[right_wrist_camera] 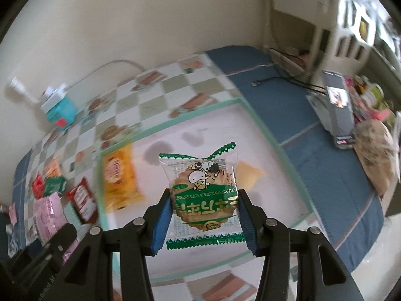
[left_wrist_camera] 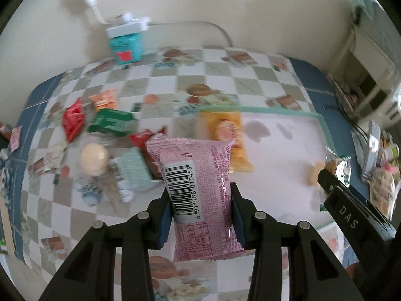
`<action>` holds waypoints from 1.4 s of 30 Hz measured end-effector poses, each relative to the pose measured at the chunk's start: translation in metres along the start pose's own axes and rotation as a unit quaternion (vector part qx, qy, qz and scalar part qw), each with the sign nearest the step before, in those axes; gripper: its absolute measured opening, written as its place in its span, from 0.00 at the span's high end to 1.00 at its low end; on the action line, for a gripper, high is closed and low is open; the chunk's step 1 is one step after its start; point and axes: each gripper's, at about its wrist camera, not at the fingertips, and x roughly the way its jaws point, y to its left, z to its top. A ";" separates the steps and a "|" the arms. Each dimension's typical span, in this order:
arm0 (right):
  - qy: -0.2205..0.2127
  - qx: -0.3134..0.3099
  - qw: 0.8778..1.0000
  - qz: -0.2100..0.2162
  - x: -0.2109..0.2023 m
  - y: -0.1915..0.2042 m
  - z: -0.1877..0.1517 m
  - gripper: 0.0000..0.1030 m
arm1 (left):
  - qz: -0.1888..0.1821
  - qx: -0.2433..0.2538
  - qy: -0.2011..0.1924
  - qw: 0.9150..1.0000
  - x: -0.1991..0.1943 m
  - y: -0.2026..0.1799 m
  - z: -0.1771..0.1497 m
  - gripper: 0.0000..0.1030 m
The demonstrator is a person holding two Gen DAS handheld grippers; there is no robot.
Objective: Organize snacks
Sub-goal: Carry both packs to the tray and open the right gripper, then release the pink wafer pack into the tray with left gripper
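Pink wrapper with a white barcode label, the pink snack packet (left_wrist_camera: 200, 195), pinched upright between the blue pads of the left gripper (left_wrist_camera: 200, 215), held above the checkered cloth just left of the white tray (left_wrist_camera: 323, 123). Green-and-clear cracker packet (right_wrist_camera: 203, 198), cartoon cow printed upside down, round biscuit visible inside, clamped by the right gripper (right_wrist_camera: 204, 215) and raised over the tray's middle. Inside the tray: yellow packet (right_wrist_camera: 120, 178) against the left rim, pale orange snack (right_wrist_camera: 248, 175) beyond the cracker. Left of the tray: heap of loose snacks (left_wrist_camera: 105, 130).
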 end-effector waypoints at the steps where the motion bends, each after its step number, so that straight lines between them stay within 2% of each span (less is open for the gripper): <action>1: 0.001 0.004 1.000 -0.004 0.001 -0.004 0.001 0.48 | -0.004 0.006 0.005 1.000 0.003 -0.006 0.001 0.58; 8: 0.037 0.013 0.999 -0.022 0.029 -0.014 -0.002 0.48 | -0.007 0.033 0.029 0.999 0.029 -0.044 0.006 0.58; 12: 0.063 0.013 0.997 -0.031 0.047 -0.018 -0.009 0.48 | -0.002 0.030 0.052 0.998 0.049 -0.041 0.001 0.58; 19: 0.073 0.004 0.997 -0.031 0.053 -0.010 -0.013 0.47 | -0.005 0.018 0.074 0.997 0.066 -0.035 -0.004 0.56; 21: 0.071 0.009 0.997 -0.030 0.052 -0.011 -0.013 0.43 | -0.007 0.013 0.071 0.997 0.064 -0.033 -0.003 0.42; 24: 0.065 0.014 0.997 -0.034 0.048 -0.012 -0.010 0.29 | -0.001 0.005 0.064 0.998 0.060 -0.024 -0.002 0.34; 26: 0.063 0.015 0.997 -0.029 0.046 -0.010 -0.009 0.28 | -0.013 -0.012 0.066 0.998 0.058 -0.014 -0.001 0.32; 29: 0.059 0.004 0.998 -0.025 0.042 0.001 -0.009 0.28 | -0.011 -0.026 0.060 0.998 0.054 0.000 0.004 0.24; 32: 0.053 -0.018 0.998 -0.015 0.038 0.019 -0.011 0.25 | 0.010 -0.058 0.040 0.997 0.044 0.028 0.010 0.23; 35: 0.046 -0.043 0.998 0.004 0.034 0.041 -0.015 0.15 | 0.050 -0.087 0.017 0.995 0.036 0.059 0.012 0.11; 36: 0.043 -0.055 0.997 0.012 0.032 0.052 -0.017 0.12 | 0.062 -0.092 0.011 0.994 0.034 0.067 0.013 0.11; 39: 0.034 -0.081 0.996 0.028 0.027 0.076 -0.023 0.01 | 0.117 -0.114 -0.004 0.987 0.028 0.101 0.014 0.07; 42: 0.028 -0.108 0.992 0.052 0.021 0.102 -0.031 0.00 | 0.133 -0.144 -0.007 0.981 0.023 0.132 0.010 0.06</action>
